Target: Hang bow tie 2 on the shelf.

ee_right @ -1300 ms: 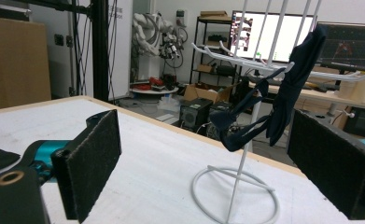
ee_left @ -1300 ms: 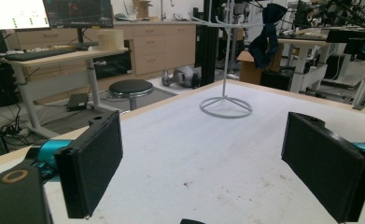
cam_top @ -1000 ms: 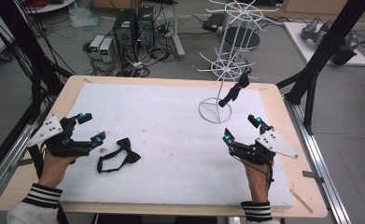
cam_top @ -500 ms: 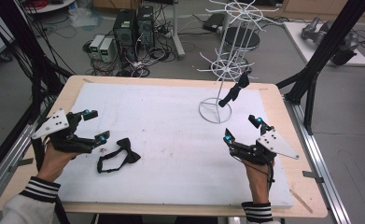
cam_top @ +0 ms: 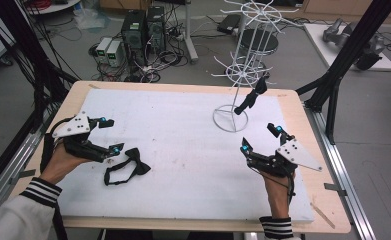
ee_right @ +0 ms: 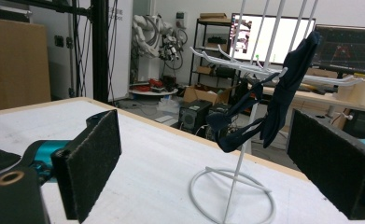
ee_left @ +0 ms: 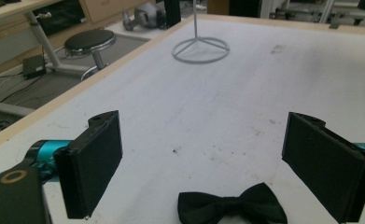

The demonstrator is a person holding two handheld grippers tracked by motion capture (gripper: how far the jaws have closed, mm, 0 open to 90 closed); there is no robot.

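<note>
Left gripper (cam_top: pixel 108 136) jaws wide & empty, bow tie (cam_top: pixel 128 167) flat on mat just below/ahead of them, long axis crosswise to my approach; right gripper (cam_top: pixel 259 139) also wide, well apart, so I'd take it w/ left.

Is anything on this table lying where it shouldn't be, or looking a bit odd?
One black bow tie lies loose on the white mat, strap sprawled, by the open left gripper. Another bow tie hangs crookedly on the white wire rack. Nothing looks spilled or broken.
</note>
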